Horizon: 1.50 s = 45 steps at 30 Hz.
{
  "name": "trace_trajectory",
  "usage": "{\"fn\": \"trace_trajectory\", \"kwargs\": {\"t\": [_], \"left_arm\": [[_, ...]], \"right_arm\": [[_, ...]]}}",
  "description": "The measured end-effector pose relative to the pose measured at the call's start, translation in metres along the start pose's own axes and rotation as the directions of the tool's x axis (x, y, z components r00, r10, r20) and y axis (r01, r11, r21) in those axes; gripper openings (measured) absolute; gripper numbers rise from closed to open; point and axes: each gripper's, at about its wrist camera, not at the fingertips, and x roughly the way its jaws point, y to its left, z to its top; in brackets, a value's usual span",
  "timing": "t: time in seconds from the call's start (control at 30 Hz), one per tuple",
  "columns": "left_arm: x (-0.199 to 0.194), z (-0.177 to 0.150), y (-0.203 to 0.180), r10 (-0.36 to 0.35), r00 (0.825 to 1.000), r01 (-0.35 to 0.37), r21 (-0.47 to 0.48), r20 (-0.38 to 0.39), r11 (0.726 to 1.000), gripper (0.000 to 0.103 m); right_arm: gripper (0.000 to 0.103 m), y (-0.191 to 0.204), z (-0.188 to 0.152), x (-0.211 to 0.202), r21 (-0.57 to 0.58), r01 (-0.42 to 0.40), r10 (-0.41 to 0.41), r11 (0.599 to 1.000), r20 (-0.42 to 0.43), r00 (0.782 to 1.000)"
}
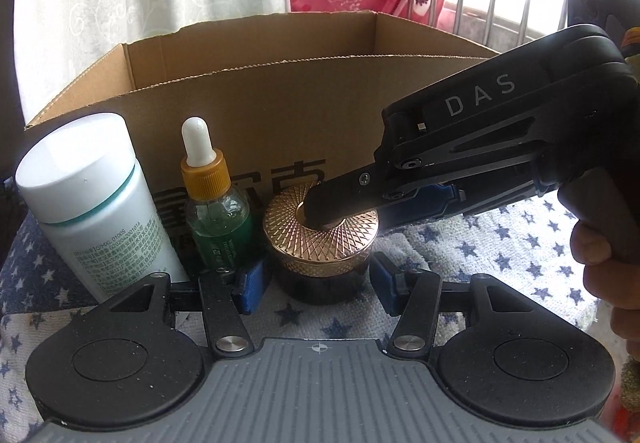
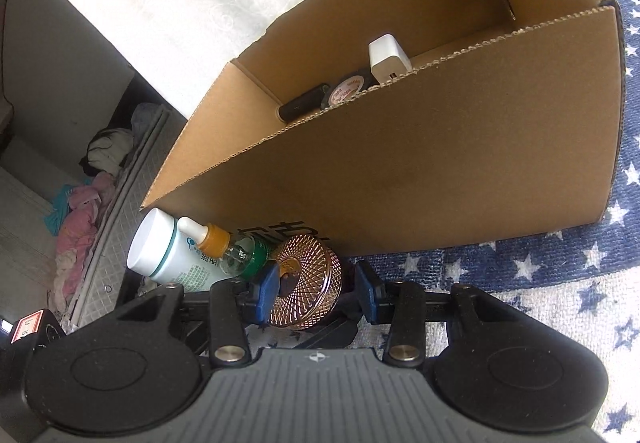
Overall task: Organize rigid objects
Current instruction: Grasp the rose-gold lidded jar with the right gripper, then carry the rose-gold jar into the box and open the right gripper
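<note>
A dark jar with a gold patterned lid (image 1: 320, 239) (image 2: 312, 283) stands on the star-print cloth in front of the cardboard box (image 1: 256, 103) (image 2: 440, 171). My left gripper (image 1: 316, 285) has its blue pads tight against both sides of the jar's base. My right gripper (image 1: 340, 215) (image 2: 316, 289) comes in from the right, rolled on its side. One of its fingers lies across the lid's centre and the other sits beside the jar, clear of it. A white bottle (image 1: 92, 203) (image 2: 160, 247) and a green dropper bottle (image 1: 216, 211) (image 2: 232, 249) stand left of the jar.
Inside the box lie a white charger (image 2: 388, 57), a tape roll (image 2: 346, 89) and a black stick-shaped item (image 2: 304, 103). A hand (image 1: 604, 267) holds the right gripper's handle. Star-print cloth (image 1: 500, 243) covers the surface; curtains hang behind the box.
</note>
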Motion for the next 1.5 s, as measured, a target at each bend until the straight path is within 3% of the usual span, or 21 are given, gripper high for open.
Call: {"fn": "trace_trajectory", "kwargs": {"t": [0.47, 0.67, 0.9, 1.07, 1.2, 1.3, 1.5], "left_arm": [[-0.021, -0.012, -0.007, -0.019, 1.0, 0.018, 0.029, 0.01, 0.999, 0.053], [-0.05, -0.003, -0.016, -0.032, 0.997, 0.028, 0.055, 0.071, 0.998, 0.053], [-0.097, 0.039, -0.012, -0.014, 0.985, 0.0, 0.086, 0.17, 0.996, 0.053], [-0.094, 0.089, -0.003, 0.0, 0.983, -0.013, 0.07, 0.183, 0.997, 0.053], [-0.065, 0.12, 0.009, 0.004, 0.994, -0.005, 0.015, 0.111, 1.0, 0.053], [-0.031, 0.132, 0.021, -0.011, 1.0, 0.011, -0.027, 0.014, 1.0, 0.053], [0.031, 0.136, 0.031, -0.039, 0.985, 0.022, -0.1, -0.167, 0.995, 0.053]], "right_arm": [[0.042, 0.011, -0.016, -0.021, -0.017, 0.028, -0.028, 0.999, 0.019, 0.999], [0.042, 0.04, -0.024, -0.049, -0.078, 0.04, -0.034, 0.996, 0.08, 0.996], [0.042, 0.09, -0.001, -0.089, -0.202, 0.023, 0.013, 0.979, 0.178, 0.984], [0.042, 0.111, 0.045, -0.096, -0.267, 0.017, 0.036, 0.963, 0.193, 0.981], [0.042, 0.105, 0.087, -0.08, -0.26, 0.014, 0.024, 0.966, 0.144, 0.989], [0.043, 0.087, 0.115, -0.054, -0.222, 0.029, -0.017, 0.975, 0.057, 0.998], [0.043, 0.048, 0.139, -0.004, -0.161, 0.086, -0.101, 0.983, -0.089, 0.991]]}}
